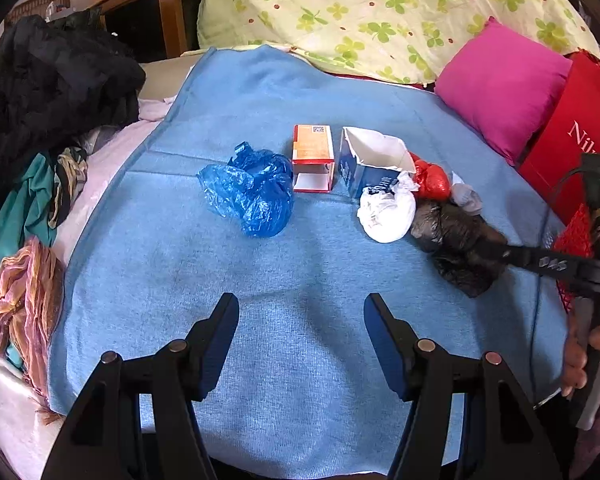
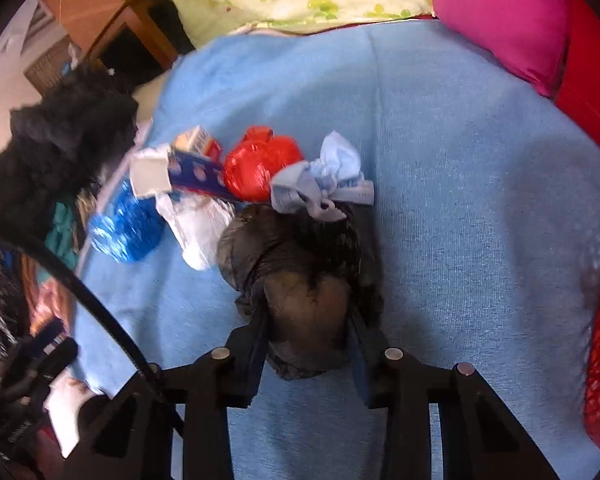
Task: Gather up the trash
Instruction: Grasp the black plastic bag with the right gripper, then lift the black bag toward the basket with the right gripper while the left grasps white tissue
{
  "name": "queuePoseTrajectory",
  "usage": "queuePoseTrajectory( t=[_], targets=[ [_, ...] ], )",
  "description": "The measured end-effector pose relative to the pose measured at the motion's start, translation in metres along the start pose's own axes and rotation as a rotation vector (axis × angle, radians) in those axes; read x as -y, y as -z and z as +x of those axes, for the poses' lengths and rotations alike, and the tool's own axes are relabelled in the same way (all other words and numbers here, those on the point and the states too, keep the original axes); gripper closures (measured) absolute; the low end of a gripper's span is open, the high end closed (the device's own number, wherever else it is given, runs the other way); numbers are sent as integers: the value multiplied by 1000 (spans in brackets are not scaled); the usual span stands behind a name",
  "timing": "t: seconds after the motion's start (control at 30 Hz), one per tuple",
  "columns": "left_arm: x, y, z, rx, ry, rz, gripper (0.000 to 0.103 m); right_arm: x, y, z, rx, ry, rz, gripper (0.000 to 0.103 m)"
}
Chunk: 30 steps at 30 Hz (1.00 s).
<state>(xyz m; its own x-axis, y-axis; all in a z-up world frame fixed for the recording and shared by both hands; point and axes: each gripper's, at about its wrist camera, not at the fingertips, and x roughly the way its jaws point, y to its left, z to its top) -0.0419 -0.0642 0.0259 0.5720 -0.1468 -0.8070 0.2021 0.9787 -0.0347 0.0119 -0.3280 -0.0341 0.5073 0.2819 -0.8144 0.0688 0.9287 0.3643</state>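
The right gripper point(image 2: 307, 354) has its fingers pinching a crumpled black plastic bag point(image 2: 300, 280), one finger point(image 2: 256, 344) on each flank of the wad. The bag's long axis runs straight out from the fingers, its far end reaching a knotted pale-blue cloth scrap point(image 2: 324, 178). Past that scrap and toward the left finger's side lie a crumpled red plastic bag point(image 2: 256, 168), a crumpled white plastic bag point(image 2: 196, 220), and a torn blue-and-white carton point(image 2: 172, 168) with its open mouth showing; I cannot tell what is in it.

The left gripper point(image 1: 301, 346) hovers with fingers spread wide, nothing between them. Well ahead of its left finger lies a crumpled blue plastic bag point(image 1: 252, 194); just beside that, straight ahead, stands a small orange-and-white box point(image 1: 313, 158).

Everything rests on a light-blue blanket point(image 1: 260, 300) spread over a bed. Beyond are a clover-print yellow sheet point(image 1: 380, 8) and a magenta pillow point(image 1: 504, 84); a heap of dark clothing point(image 1: 48, 84) sits off the left finger's side.
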Motion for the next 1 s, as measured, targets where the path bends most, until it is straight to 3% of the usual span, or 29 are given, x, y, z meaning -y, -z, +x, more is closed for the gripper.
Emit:
queuePoseTrajectory(
  t=[0.17, 0.57, 0.87, 0.9, 0.93, 1.0],
  targets=[
    [7, -7, 9, -9, -2, 15, 37, 2, 1, -33, 116, -12, -47, 70],
    [44, -57, 60, -22, 98, 1, 37, 15, 1, -71, 226, -31, -35, 70],
    [66, -72, 110, -72, 162, -38, 37, 16, 2, -97, 316, -75, -53, 70],
    [66, -73, 114, -70, 172, -43, 39, 15, 3, -100, 331, -80, -56, 70],
    [67, -73, 117, -68, 184, -49, 55, 15, 3, -103, 346, -85, -59, 70],
    [69, -73, 124, -81, 196, -47, 72, 14, 3, -108, 376, -95, -62, 70]
  ],
)
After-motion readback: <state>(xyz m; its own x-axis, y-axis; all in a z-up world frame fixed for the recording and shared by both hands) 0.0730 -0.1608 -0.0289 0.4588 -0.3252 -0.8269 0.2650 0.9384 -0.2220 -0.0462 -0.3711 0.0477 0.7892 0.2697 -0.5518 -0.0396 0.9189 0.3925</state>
